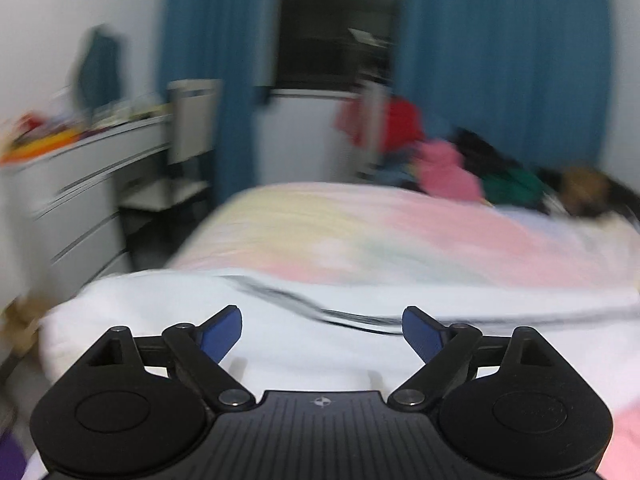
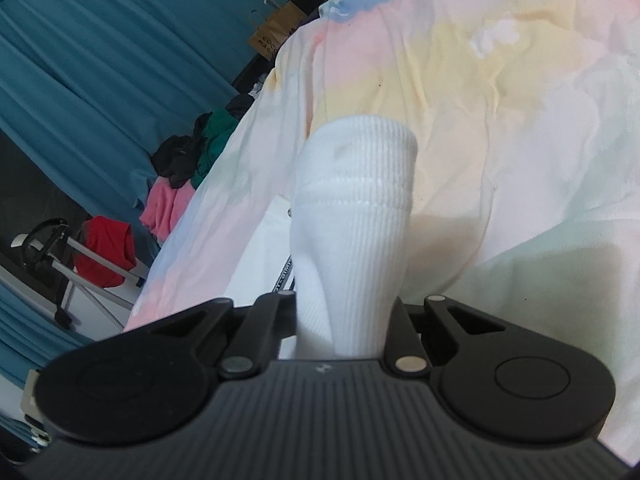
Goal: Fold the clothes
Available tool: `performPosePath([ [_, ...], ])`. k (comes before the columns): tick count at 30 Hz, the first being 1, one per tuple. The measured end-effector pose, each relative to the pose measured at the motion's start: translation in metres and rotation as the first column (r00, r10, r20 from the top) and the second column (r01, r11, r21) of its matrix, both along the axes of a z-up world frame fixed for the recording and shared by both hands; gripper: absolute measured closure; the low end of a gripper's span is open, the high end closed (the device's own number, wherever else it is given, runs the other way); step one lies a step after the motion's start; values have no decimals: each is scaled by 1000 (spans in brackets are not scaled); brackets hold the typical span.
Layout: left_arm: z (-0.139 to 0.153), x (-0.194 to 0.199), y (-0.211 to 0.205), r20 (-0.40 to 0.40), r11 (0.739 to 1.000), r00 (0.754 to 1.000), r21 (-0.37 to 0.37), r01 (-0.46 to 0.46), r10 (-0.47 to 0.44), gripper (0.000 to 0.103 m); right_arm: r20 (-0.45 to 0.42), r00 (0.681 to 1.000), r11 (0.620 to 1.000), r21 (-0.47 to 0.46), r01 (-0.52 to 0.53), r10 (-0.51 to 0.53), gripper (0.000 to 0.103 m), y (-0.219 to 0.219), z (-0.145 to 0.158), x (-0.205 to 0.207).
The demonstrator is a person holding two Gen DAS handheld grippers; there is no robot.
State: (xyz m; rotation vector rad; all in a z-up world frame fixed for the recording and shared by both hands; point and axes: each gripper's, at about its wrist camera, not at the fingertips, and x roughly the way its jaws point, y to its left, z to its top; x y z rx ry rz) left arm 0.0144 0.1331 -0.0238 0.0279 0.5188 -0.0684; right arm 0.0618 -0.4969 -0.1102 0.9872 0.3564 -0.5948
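In the left wrist view a white garment with a dark striped edge lies on the near part of the bed. My left gripper is open and empty just above it, its blue pads spread wide. In the right wrist view my right gripper is shut on a white ribbed cuff of a garment, which sticks out forward over the pastel bedsheet. More white cloth lies under it.
A pile of pink, green, black and red clothes sits at the bed's far right, also seen in the right wrist view. A white dresser and a chair stand left of the bed. Blue curtains hang behind.
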Motion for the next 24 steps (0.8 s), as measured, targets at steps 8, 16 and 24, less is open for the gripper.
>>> performPosePath([
  [8,-76,37,-44,-185,996,981,46,75,-65,14,-26,1000,997,-70,-14,12,89,7,7,6],
  [16,-94,43,-34,-267,996,962,51,76,-60,12,-84,996,964,-262,-48,27,89,33,28,16],
  [24,-74,58,-30,-250,996,966,42,74,-61,14,-85,989,627,-765,-143,122,89,153,90,31],
])
